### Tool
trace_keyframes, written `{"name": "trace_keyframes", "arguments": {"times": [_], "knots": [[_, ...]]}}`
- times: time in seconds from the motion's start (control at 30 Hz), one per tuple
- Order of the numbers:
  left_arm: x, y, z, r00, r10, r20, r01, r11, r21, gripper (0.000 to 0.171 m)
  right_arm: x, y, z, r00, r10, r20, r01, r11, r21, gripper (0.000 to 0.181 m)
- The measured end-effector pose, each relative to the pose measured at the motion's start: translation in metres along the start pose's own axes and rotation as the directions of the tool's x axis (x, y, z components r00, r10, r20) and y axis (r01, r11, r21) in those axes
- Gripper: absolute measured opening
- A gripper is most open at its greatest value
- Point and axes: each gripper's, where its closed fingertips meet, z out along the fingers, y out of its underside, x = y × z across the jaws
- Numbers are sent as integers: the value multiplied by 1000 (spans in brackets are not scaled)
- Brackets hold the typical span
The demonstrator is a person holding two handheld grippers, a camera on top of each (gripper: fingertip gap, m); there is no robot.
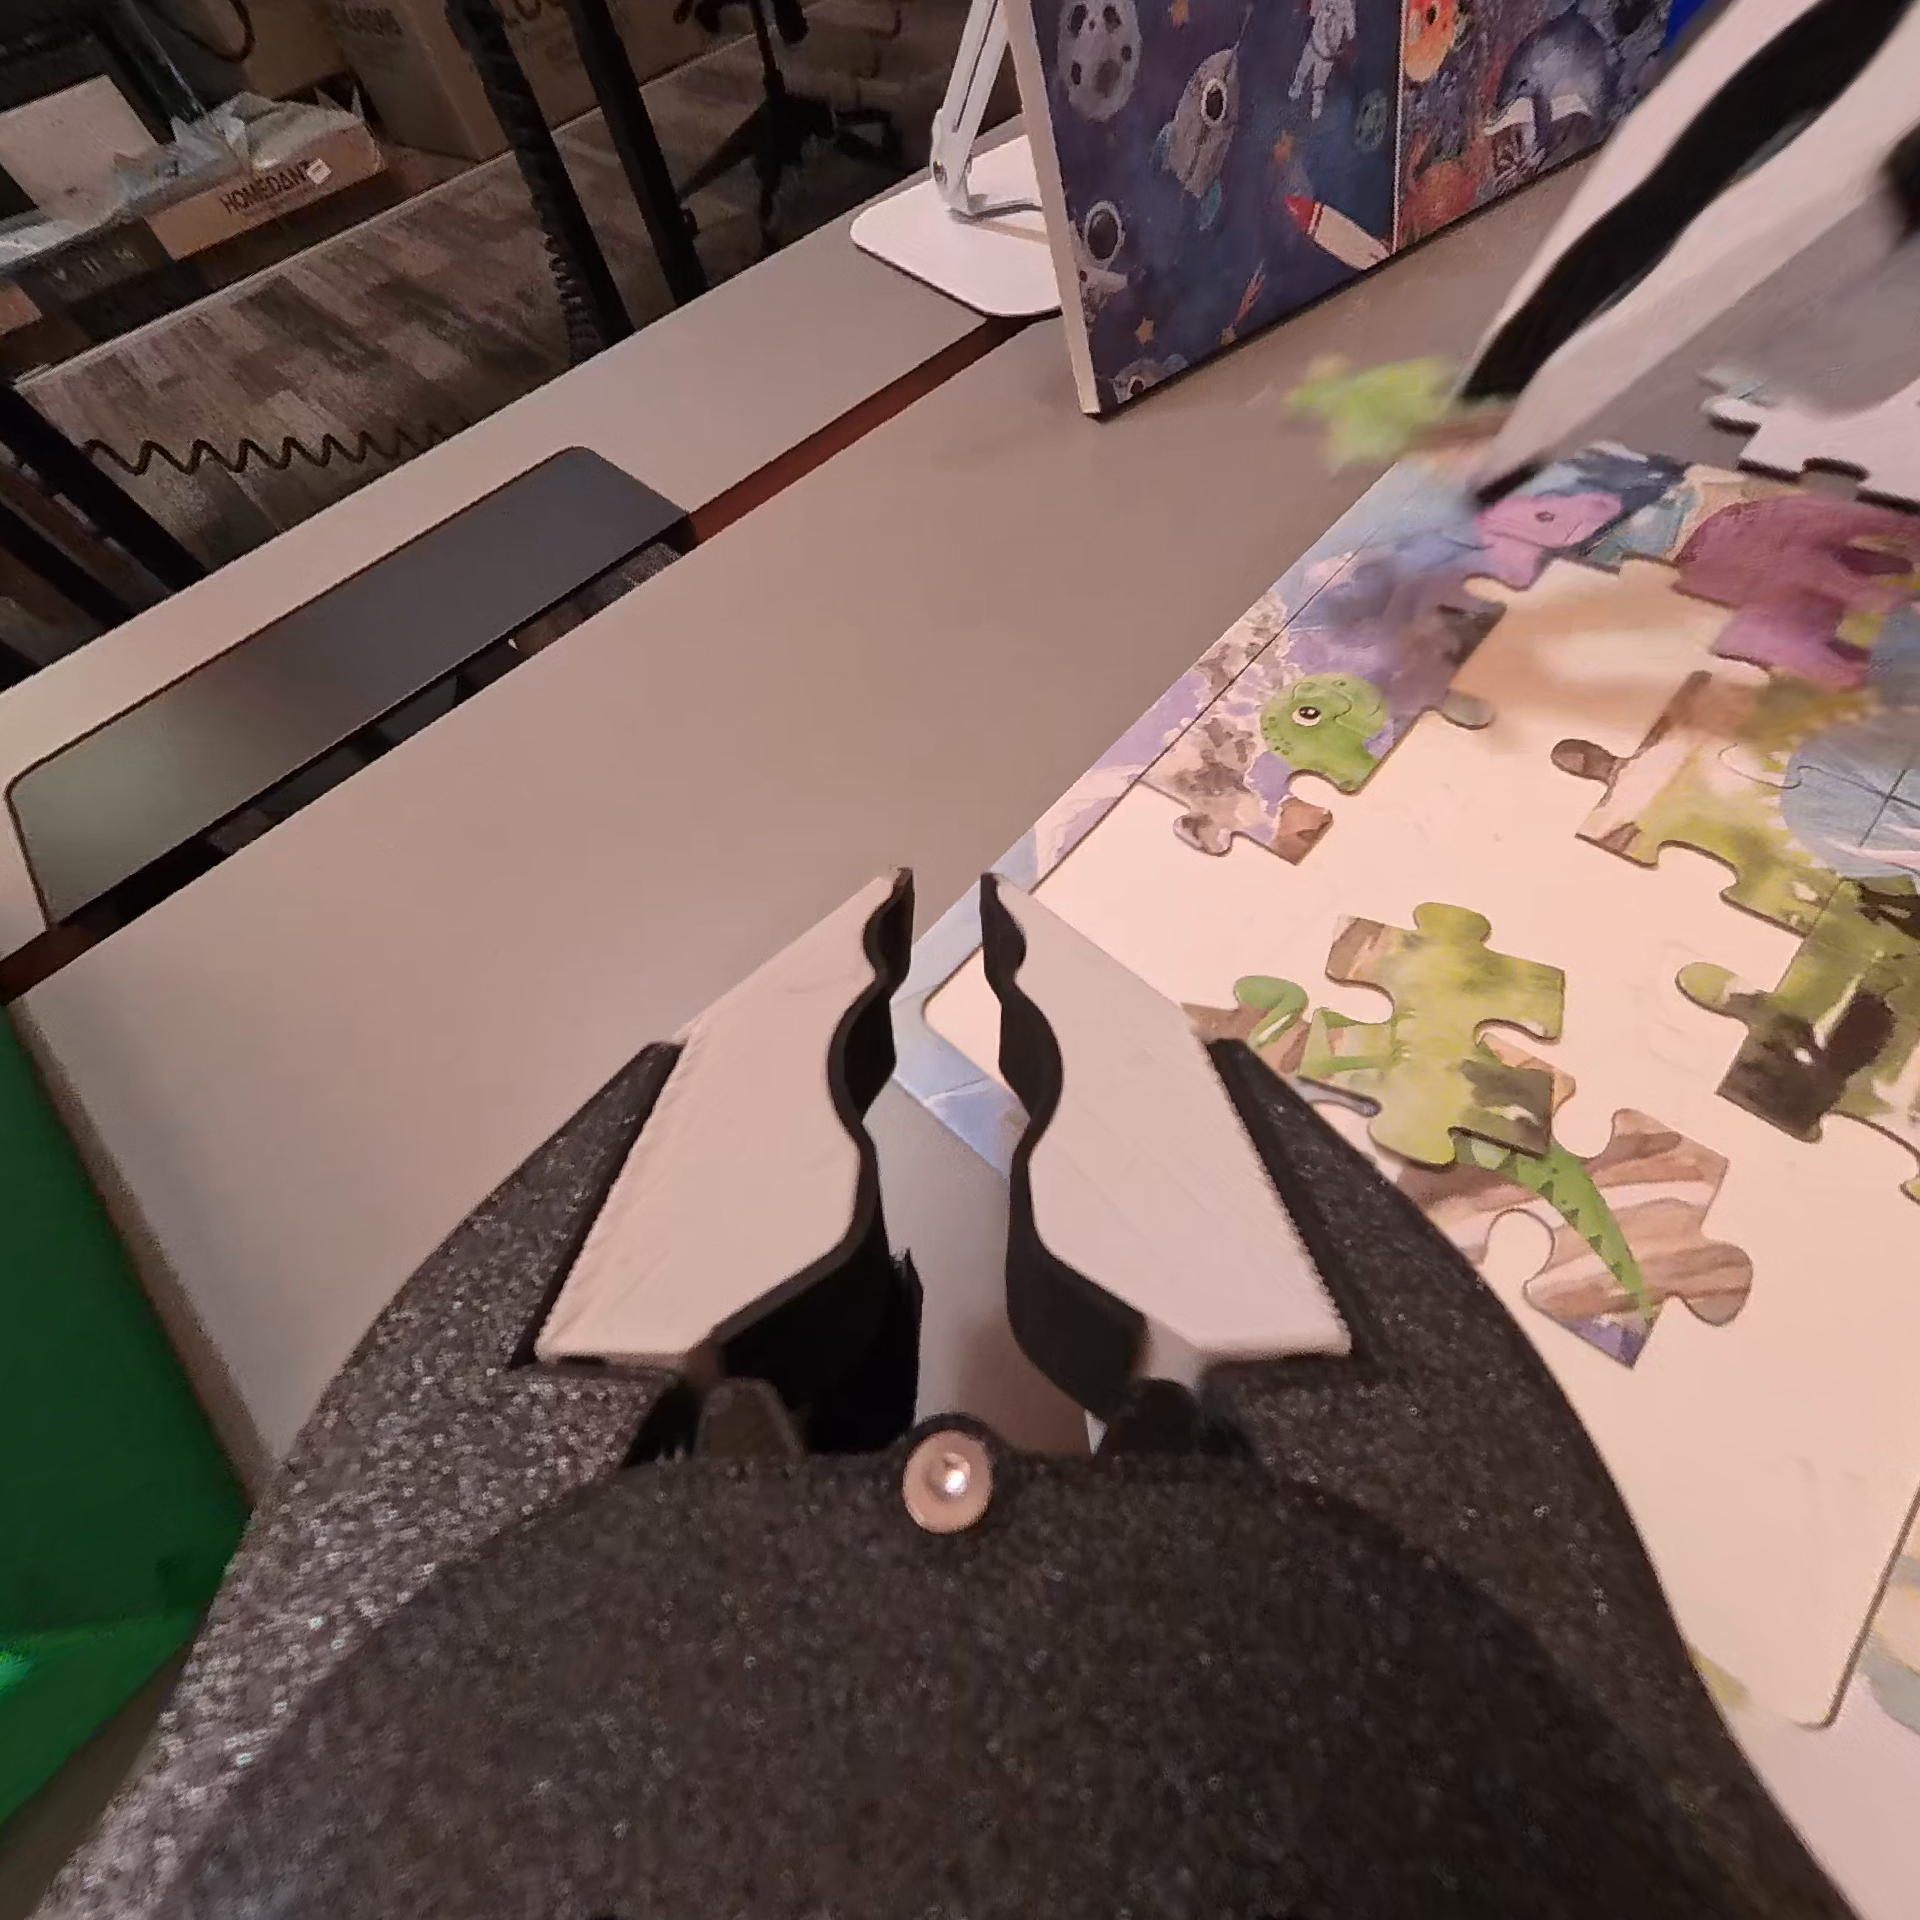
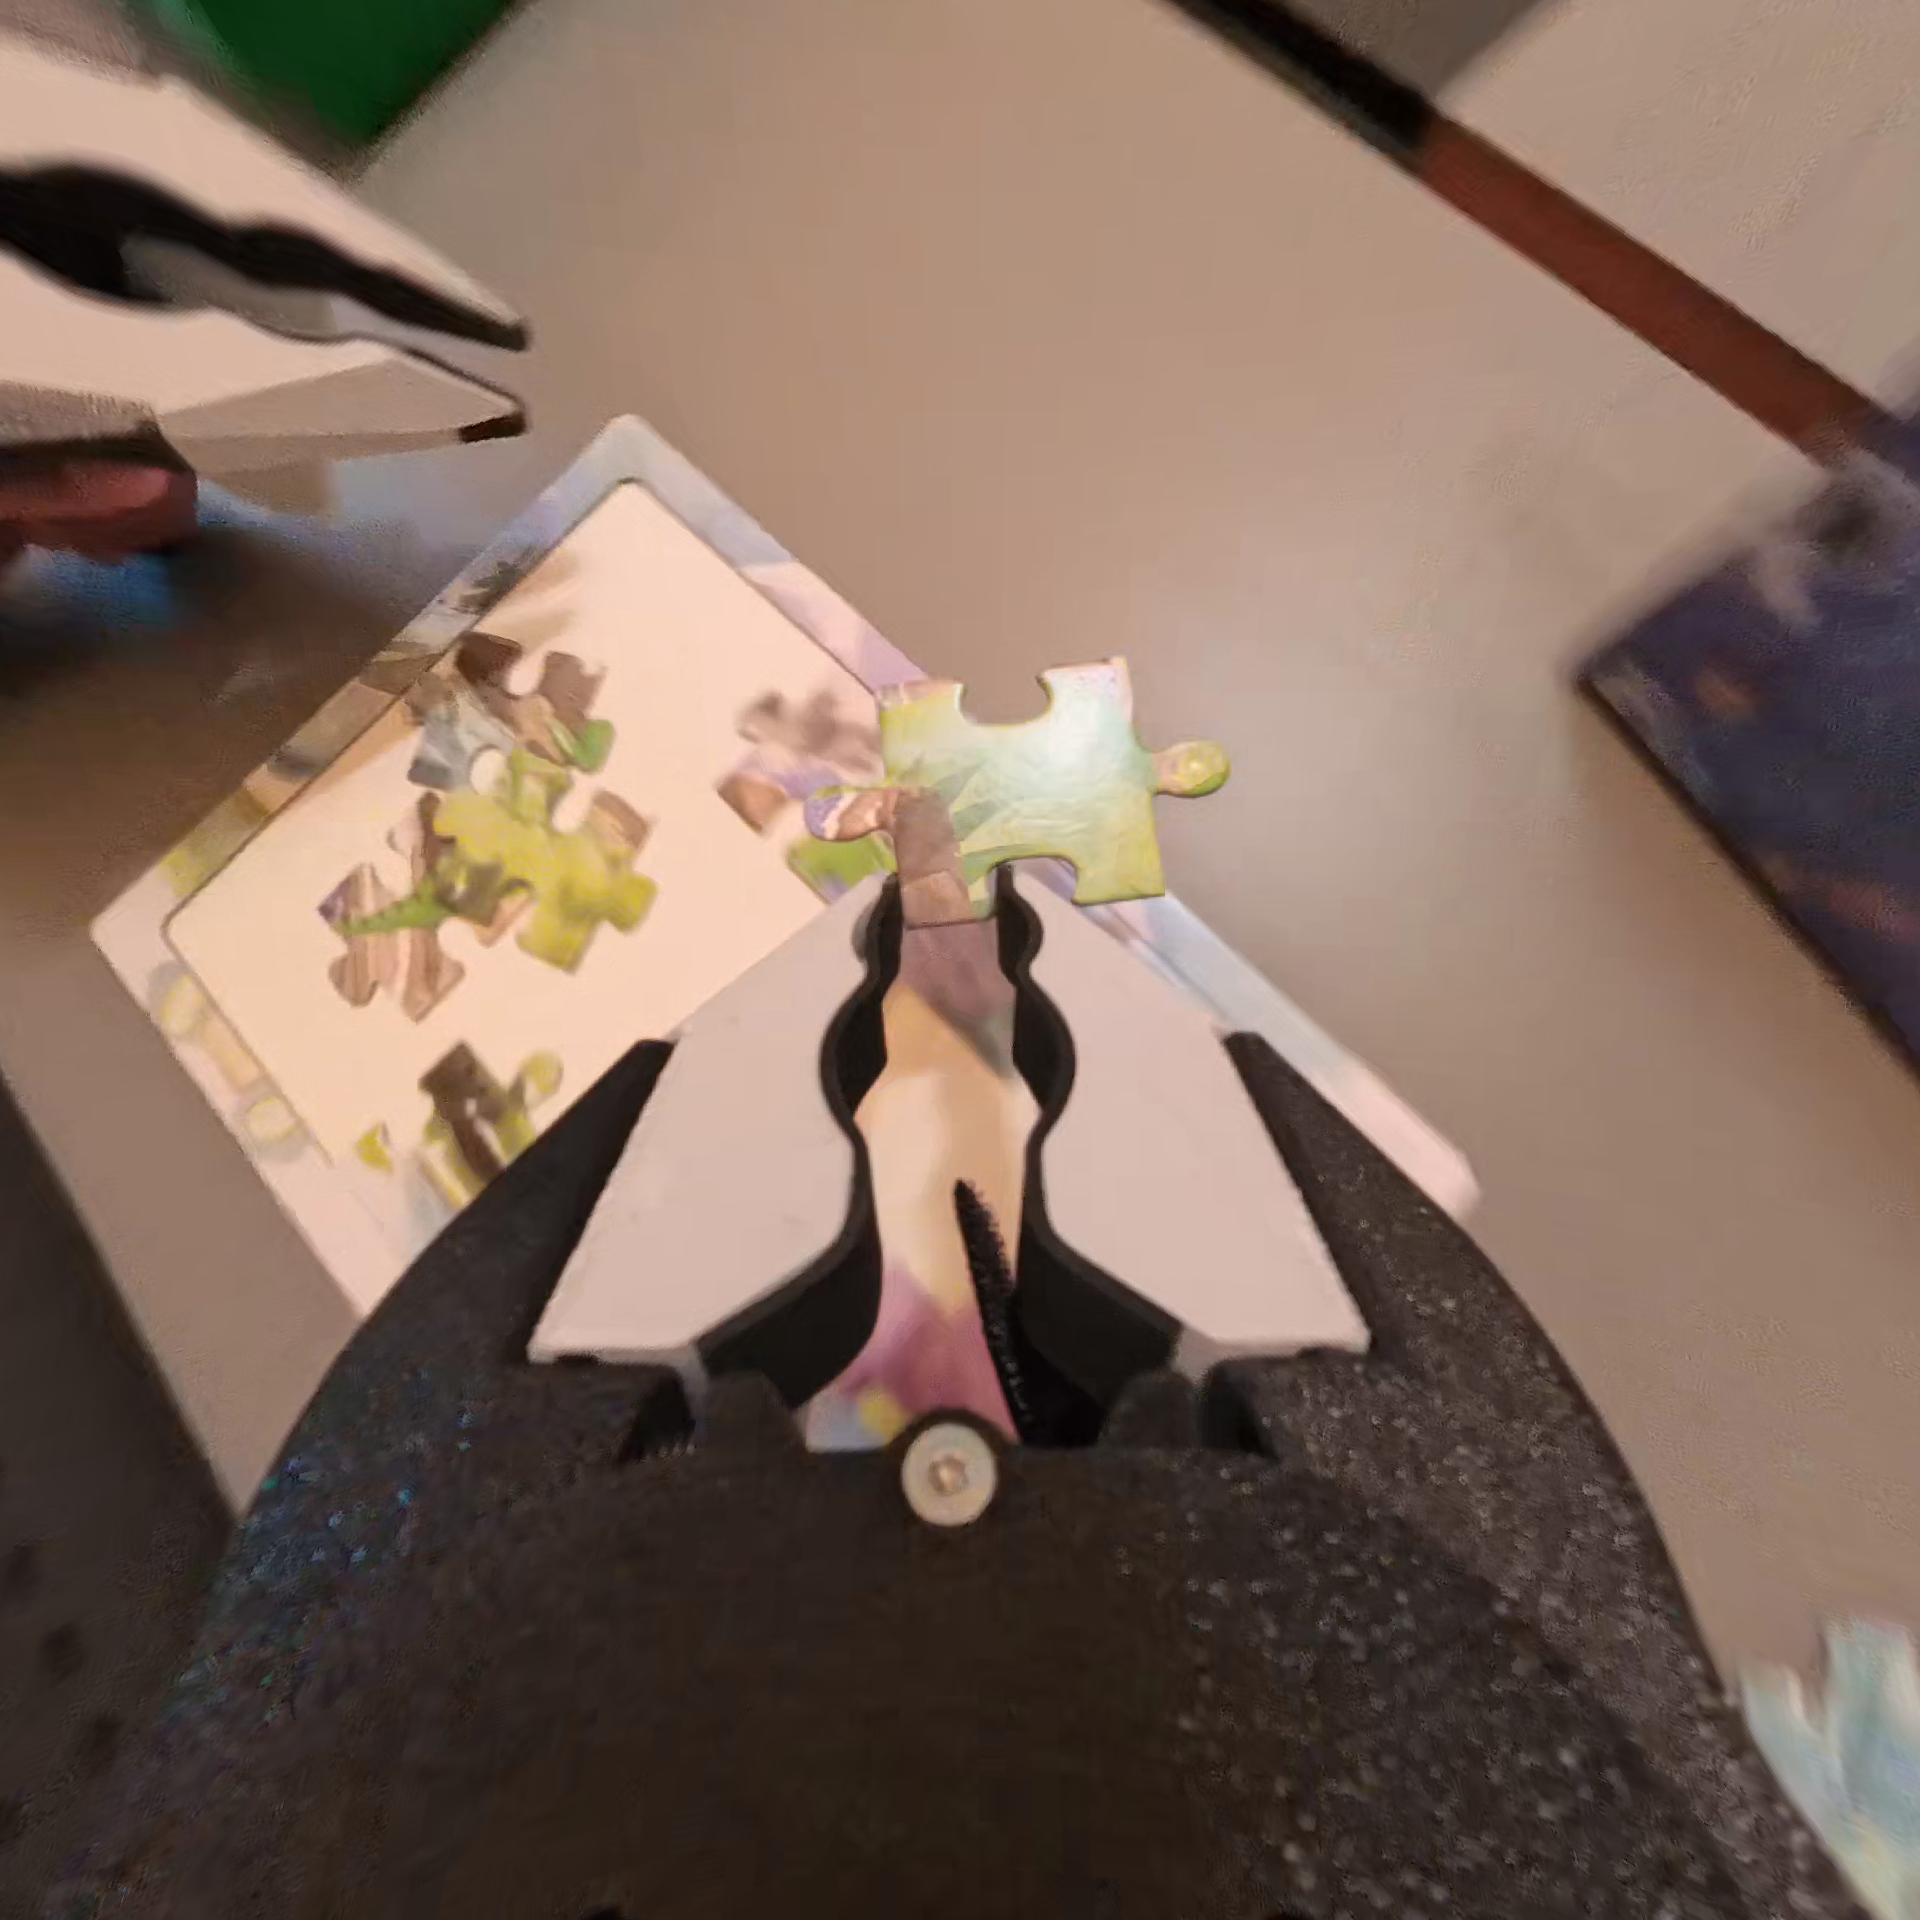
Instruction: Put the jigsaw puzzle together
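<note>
The puzzle board (image 1: 1143,914) is a cream tray with a printed frame, lying on the grey table at the right of the left wrist view. Some pieces sit in it: a frog-face piece (image 1: 1320,717) at the frame, a green lizard group (image 1: 1455,1060), purple ones (image 1: 1808,582). My left gripper (image 1: 945,883) is empty, its fingers a narrow gap apart, above the board's near-left corner. My right gripper (image 2: 948,883) is shut on a green piece (image 2: 1049,790) and holds it in the air over the board (image 2: 675,582). It shows blurred in the left wrist view (image 1: 1486,457), with the green piece (image 1: 1371,410).
A puzzle box with a space picture (image 1: 1226,177) stands upright at the table's back, beside a white stand base (image 1: 956,239). A dark flat plate (image 1: 312,675) lies on the neighbouring table at the left. A green surface (image 1: 83,1351) is at the near left. Pale loose pieces (image 1: 1818,436) lie behind the board. My right tips are about 35 cm from the dark flat plate (image 1: 312,675), my left tips only 30 cm.
</note>
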Motion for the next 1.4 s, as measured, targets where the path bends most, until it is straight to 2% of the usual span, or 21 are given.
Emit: {"name": "trace_keyframes", "arguments": {"times": [0.03,0.1,0.13,0.2,0.27,0.33,0.43,0.47,0.53,0.63,0.67,0.73,0.77,0.83,0.9,0.93,1.0,1.07,1.2,1.27,1.4], "knots": [[-2,1,-1,1000,-8,1,8,1000,-3,12,-9,-9,20,998,-68,0,68,997,-36,17],[-7,4,-4,999,-35,1,35,999,-12,12,-3,-22,57,984,-159,-83,148,981,-123,17],[-9,6,-4,999,-46,1,46,999,-17,12,3,-29,73,980,-162,-112,145,978,-149,17],[-16,9,-5,998,-56,14,56,998,-21,12,2,-41,99,994,-81,-74,68,985,-158,17],[-21,13,-3,998,-54,23,54,998,-31,12,-9,-59,110,999,-32,2,32,995,-96,17],[-25,15,-3,998,-51,38,53,998,-39,12,-27,-63,118,994,-56,95,65,993,-94,17],[-30,11,-5,997,-48,58,49,999,-10,12,-30,-63,121,973,-224,53,229,969,-98,18],[-30,11,-5,997,-47,62,47,999,-9,12,-31,-63,119,969,-242,51,245,965,-93,24],[-30,12,-5,997,-49,59,50,999,-14,12,-31,-59,105,971,-228,67,234,968,-92,44],[-29,12,-5,997,-45,57,46,999,-8,12,-6,-50,53,982,-189,0,189,981,-52,46],[-29,12,-5,998,-43,53,43,999,-10,12,9,-46,29,986,-164,-34,163,986,-24,45],[-28,12,-5,998,-38,52,39,999,-10,12,60,-23,-23,984,-62,-167,66,998,18,47],[-27,12,-5,998,-37,49,37,999,-12,12,94,-2,-50,967,17,-254,-6,999,45,47],[-26,13,-5,998,-31,48,32,999,-16,12,168,58,-98,881,214,-423,-183,977,113,48],[-24,13,-4,999,-22,44,23,1000,-22,13,214,122,-126,785,409,-465,-378,911,164,53],[-23,14,-3,999,-13,45,14,999,-29,13,226,141,-134,752,473,-460,-435,879,192,54],[-22,16,-2,999,8,52,-6,999,-38,13,237,153,-141,724,545,-423,-476,838,266,55],[-21,15,-2,998,21,58,-19,999,-38,13,237,149,-143,722,556,-413,-469,831,298,60],[-20,15,-3,998,26,58,-24,999,-38,13,231,145,-132,724,468,-506,-411,883,227,75],[-20,16,-3,998,29,59,-26,999,-41,13,227,149,-124,709,442,-550,-417,891,177,75],[-19,17,-2,997,43,62,-41,998,-47,14,196,127,-118,771,406,-490,-362,913,187,67]]}}
